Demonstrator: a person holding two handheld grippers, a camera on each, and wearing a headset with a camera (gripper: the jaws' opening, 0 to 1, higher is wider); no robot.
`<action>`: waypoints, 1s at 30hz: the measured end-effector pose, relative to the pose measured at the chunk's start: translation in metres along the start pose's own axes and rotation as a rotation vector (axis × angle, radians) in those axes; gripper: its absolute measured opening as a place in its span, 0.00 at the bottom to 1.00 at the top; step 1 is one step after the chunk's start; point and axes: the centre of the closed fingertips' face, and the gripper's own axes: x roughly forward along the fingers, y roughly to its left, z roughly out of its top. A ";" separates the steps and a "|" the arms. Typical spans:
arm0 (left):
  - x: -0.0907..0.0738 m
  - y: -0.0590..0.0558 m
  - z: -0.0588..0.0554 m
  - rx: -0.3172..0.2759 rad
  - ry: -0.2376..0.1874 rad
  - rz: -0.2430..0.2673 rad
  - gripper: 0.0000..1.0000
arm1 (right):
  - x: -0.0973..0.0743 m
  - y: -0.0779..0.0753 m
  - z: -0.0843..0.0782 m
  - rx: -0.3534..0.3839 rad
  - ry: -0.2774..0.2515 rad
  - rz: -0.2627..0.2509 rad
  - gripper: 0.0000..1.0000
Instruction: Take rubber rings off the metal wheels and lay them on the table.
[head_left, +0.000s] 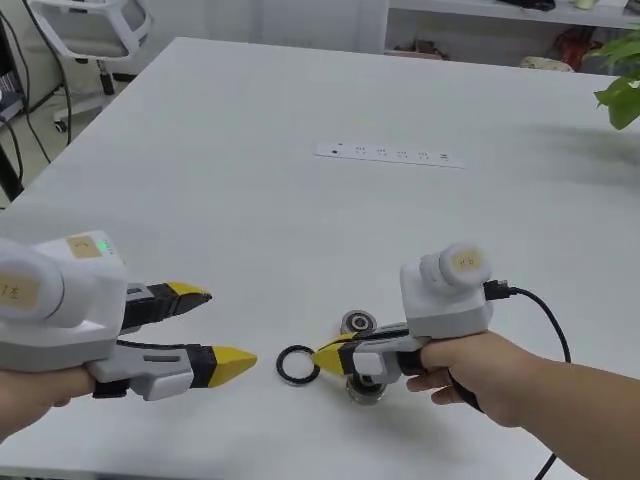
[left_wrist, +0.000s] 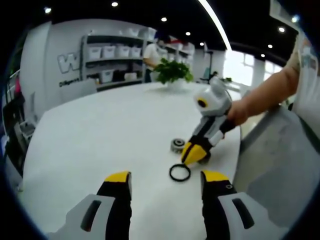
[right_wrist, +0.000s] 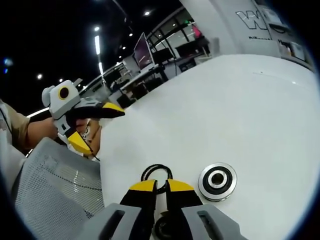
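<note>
Tabletop (head_left: 300, 220) holds a rubber ring (head_left: 296, 365); left gripper (head_left: 228, 326) gapes; right gripper (right_wrist: 162, 186), in its own view, seems clenched.

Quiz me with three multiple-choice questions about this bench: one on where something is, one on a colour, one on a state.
1. Where is the loose rubber ring?
A. flat on the table
B. on the floor
C. on a shelf

2. What colour are the tool tips?
A. red
B. yellow
C. green

3. How is the left tool?
A. shut on a wheel
B. shut on the ring
C. open and empty

Answers:
1 A, it lies on the table just ahead of the right tool.
2 B, both pairs of tips are yellow.
3 C, its jaws stand apart with nothing between them.
</note>
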 end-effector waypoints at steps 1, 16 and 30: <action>0.000 0.000 0.001 0.001 -0.001 0.000 0.57 | -0.001 0.001 0.001 -0.003 -0.003 0.002 0.05; 0.002 -0.003 0.008 0.000 0.002 -0.009 0.58 | -0.024 0.002 0.015 -0.038 -0.050 -0.010 0.16; 0.000 -0.007 0.016 -0.007 -0.005 -0.017 0.61 | -0.058 0.000 0.025 -0.111 -0.084 -0.055 0.30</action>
